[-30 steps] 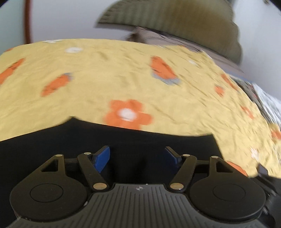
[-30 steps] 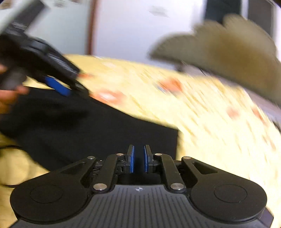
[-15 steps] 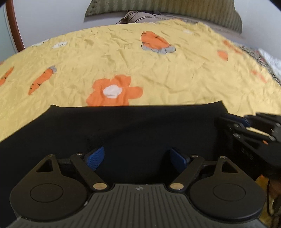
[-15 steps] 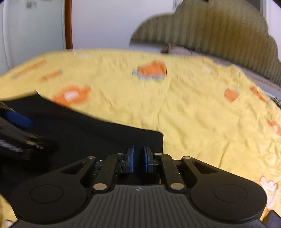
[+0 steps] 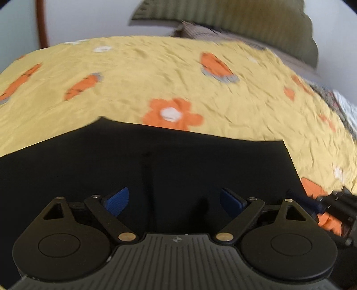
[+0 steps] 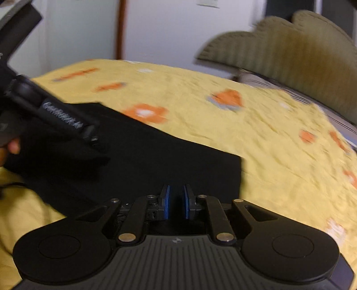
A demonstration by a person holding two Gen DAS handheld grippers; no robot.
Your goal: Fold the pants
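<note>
The black pants (image 5: 178, 160) lie flat on the bed, filling the lower middle of the left wrist view. Their far edge runs across the frame just below an orange flower print, with one corner at centre left and another at right of centre. The yellow bedsheet (image 5: 138, 73) lies bare from that edge up to the olive headboard (image 5: 245, 20) at the top.

The left tongs (image 5: 174, 199) hover over the pants, blue pads spread wide, gripping nothing. The right tongs (image 6: 176, 204) sit at the lower centre of their frame over the near right corner of the pants; the pads stand close with a narrow gap, and whether cloth lies between them cannot be told. Bare sheet (image 6: 279, 156) extends right of that corner. Both views are blurred.
</note>
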